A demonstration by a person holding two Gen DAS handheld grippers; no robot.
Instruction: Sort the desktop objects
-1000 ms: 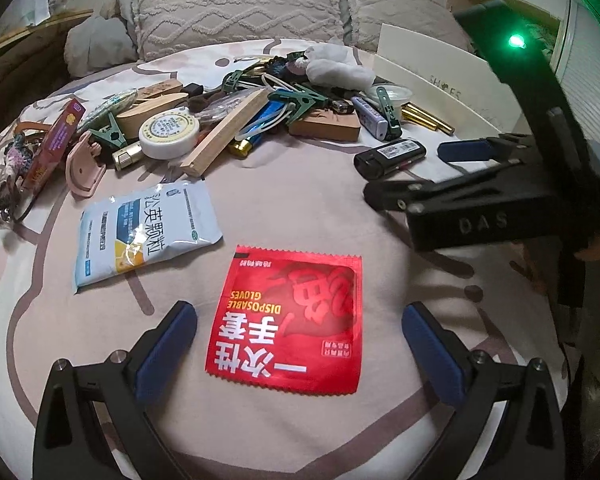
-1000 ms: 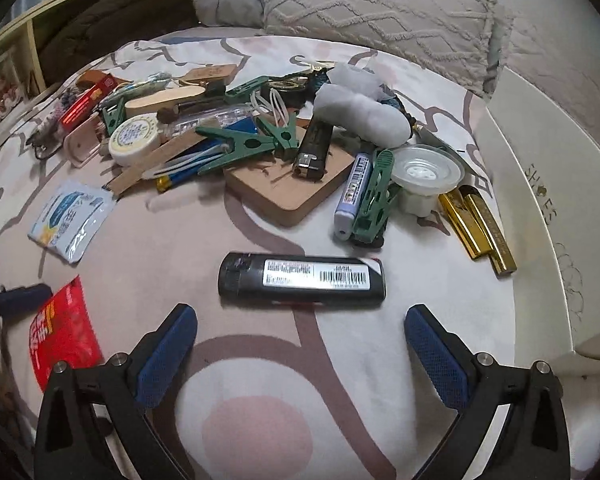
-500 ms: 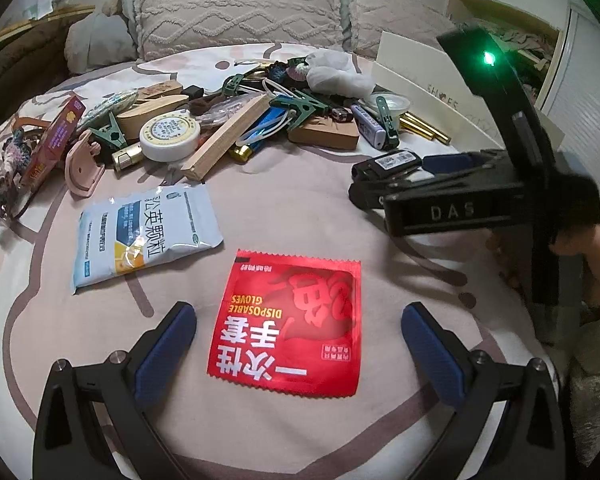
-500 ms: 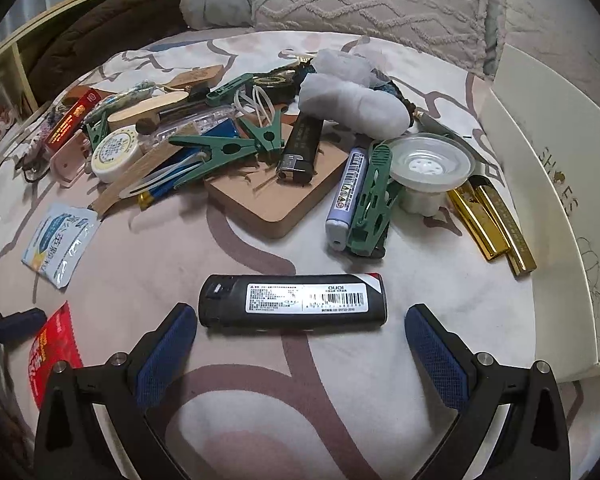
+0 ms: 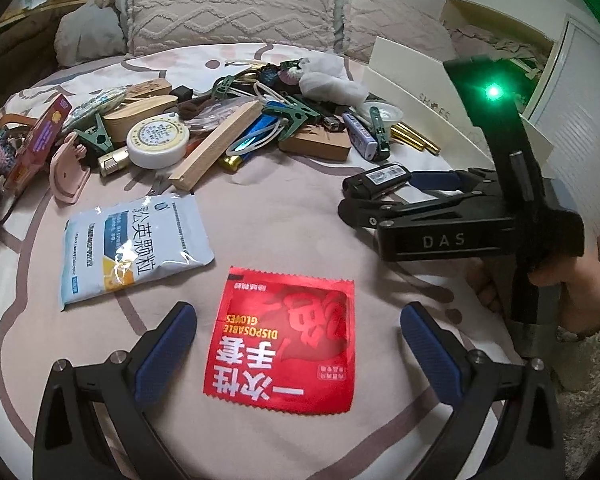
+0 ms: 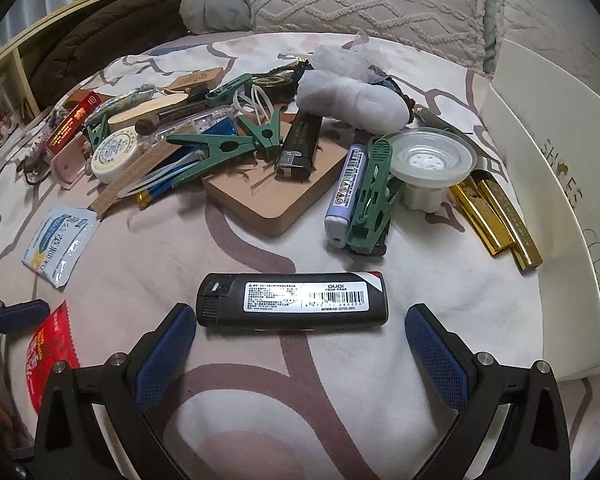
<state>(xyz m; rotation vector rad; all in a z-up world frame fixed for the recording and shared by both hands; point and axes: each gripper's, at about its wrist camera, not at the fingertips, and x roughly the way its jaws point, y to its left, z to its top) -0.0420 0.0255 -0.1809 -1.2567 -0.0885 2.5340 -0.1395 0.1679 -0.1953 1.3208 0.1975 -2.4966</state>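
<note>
Left gripper (image 5: 298,334): jaws are standing wide apart, straddling the red glove packet (image 5: 282,338), which is lying flat on the bedspread (image 5: 268,216); neither pad is touching it.
Right gripper (image 6: 300,338): jaws are standing spread, one on each side of the black lighter (image 6: 292,299); no pad is making contact.
Black lighter: is lying on its side, label up, just ahead of the right gripper and apart from the pile.
White-blue sachet (image 5: 134,246): is lying flat, just left of the red glove packet.
Clutter pile (image 6: 236,140): is sitting farther back; green clips, a wooden block, a round tin and gold bars are crowding together.
White box (image 6: 556,184): is standing at the right edge of the bedspread.
</note>
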